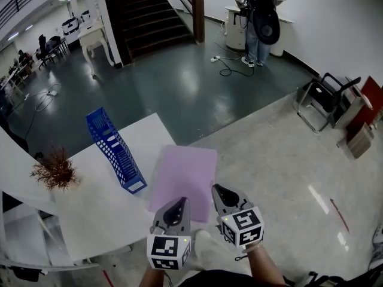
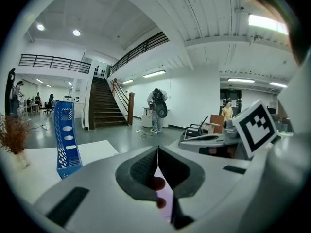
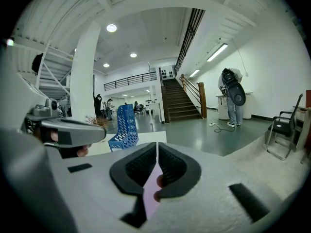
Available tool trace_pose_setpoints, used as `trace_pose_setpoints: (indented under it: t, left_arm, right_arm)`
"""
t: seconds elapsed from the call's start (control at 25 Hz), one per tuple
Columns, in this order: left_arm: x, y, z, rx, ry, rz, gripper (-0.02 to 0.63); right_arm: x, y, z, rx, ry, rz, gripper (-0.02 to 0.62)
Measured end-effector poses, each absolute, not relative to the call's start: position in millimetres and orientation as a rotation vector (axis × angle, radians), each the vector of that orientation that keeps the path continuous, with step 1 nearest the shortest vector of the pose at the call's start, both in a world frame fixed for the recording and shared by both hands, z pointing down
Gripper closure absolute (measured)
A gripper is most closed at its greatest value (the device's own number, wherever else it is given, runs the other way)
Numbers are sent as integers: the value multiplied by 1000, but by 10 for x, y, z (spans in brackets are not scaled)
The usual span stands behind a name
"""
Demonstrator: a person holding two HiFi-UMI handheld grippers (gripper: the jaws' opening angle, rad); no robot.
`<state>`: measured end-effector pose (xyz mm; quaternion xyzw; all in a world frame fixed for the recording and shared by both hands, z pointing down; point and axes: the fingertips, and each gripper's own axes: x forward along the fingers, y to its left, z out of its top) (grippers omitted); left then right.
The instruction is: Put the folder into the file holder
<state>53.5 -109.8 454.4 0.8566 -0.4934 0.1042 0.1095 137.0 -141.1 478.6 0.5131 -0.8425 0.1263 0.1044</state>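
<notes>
Left gripper [image 1: 178,207]: jaws closed on purple folder [image 1: 183,173], near edge.
Right gripper [image 1: 221,194]: clamped on same edge.
File holder [image 1: 115,150]: blue, on white table [image 1: 90,202], beside folder.

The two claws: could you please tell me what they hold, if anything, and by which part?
Both grip the purple folder by its near edge, the left claw beside the right claw.

Large open office hall, dark wooden staircase [image 1: 149,23], railed upper gallery [image 2: 53,62], strip ceiling lights [image 2: 154,74], distant desks [image 1: 52,45] with people, black office chair [image 1: 332,91], blue file holder [image 1: 114,151] on white tabletop [image 1: 90,208]
</notes>
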Motion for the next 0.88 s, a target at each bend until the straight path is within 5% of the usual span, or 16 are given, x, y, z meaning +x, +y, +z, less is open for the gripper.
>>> trace_pose_setpoints:
  t: [0.88]
  left_arm:
    - [593, -1708, 5004, 2437, -1431, 355, 600]
  right_arm:
    - [1518, -2049, 5573, 1457, -2384, 612, 540]
